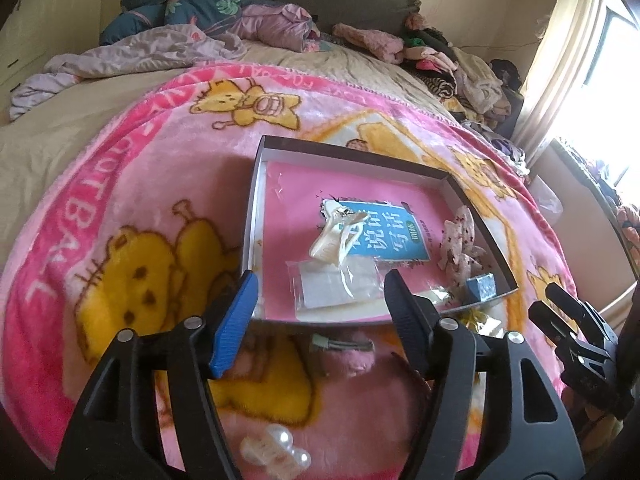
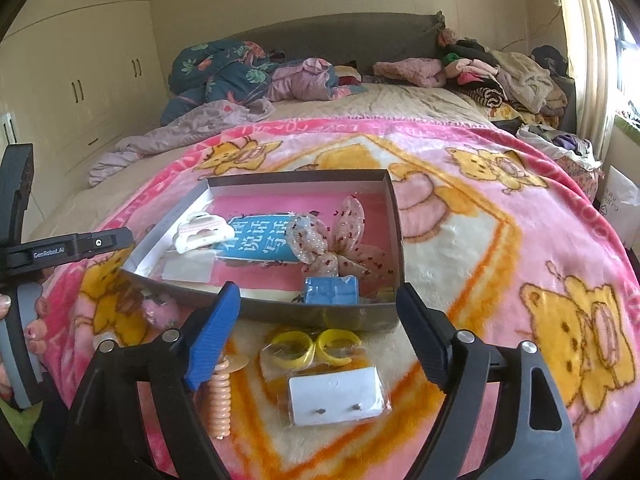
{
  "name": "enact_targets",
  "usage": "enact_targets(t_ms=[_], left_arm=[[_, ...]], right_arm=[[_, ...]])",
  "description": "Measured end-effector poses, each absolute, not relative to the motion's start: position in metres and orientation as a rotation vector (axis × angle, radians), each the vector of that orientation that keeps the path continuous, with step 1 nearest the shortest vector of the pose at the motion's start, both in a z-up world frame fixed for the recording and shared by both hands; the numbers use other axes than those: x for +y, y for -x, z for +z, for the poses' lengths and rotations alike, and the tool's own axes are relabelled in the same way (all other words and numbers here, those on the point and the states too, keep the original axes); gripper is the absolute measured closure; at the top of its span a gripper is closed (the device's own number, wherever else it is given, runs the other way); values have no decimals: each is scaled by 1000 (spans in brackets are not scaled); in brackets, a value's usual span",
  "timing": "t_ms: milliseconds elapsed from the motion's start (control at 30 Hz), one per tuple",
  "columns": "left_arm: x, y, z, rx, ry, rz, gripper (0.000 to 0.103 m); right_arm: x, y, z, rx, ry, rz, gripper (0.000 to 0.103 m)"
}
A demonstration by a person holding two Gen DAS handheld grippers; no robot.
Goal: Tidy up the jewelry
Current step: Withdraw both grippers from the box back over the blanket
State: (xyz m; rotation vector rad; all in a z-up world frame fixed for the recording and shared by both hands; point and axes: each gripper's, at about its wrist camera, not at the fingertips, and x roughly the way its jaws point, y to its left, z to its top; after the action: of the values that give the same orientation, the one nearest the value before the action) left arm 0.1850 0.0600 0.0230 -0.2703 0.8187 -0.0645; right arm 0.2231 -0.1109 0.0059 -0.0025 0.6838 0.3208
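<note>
1. My left gripper [image 1: 318, 294] is spread, with nothing between its fingers. It hangs over the near edge of the box [image 1: 478, 216], so I judge it has nothing left to carry right now.

2. My right gripper [image 2: 318, 314] is spread wide too, and empty. It hangs above the loose pieces on the blanket [image 2: 500, 264], which is a good spot for choosing the next one.

3. The box lies open on the blanket as the collecting place. Inside it are a white hair claw [image 2: 202, 232], a dotted fabric bow [image 2: 336, 240], a small blue box [image 2: 330, 290] near the front wall, and a clear packet [image 1: 338, 286].

4. Still outside, just in front of the box, lie two yellow rings [image 2: 312, 348] in a plastic bag, an earring card [image 2: 338, 398] in its wrapper, and a coiled orange hair tie [image 2: 222, 400].

5. On the left side a pearl clip [image 1: 276, 450] and a thin hairpin [image 1: 344, 345] also lie on the blanket.

6. So the sorting looks partly done. The bagged pieces are flat and slippery, so I would pinch an edge rather than the middle.
</note>
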Motion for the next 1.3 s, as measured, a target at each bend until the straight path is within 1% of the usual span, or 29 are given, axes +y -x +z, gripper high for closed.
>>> enact_targets(t_ms=[233, 300, 467, 1300], left_arm=[[63, -166, 28, 806, 257, -60, 32], [65, -162, 28, 804, 261, -57, 26], [70, -149, 27, 804, 262, -38, 21], [59, -94, 15, 820, 222, -45, 21]], right_arm=[[-108, -209, 10, 678, 6, 327, 19], [-106, -205, 11, 677, 8, 332, 18], [-101, -195, 10, 678, 15, 346, 18], [-98, -154, -10, 733, 37, 377, 17]])
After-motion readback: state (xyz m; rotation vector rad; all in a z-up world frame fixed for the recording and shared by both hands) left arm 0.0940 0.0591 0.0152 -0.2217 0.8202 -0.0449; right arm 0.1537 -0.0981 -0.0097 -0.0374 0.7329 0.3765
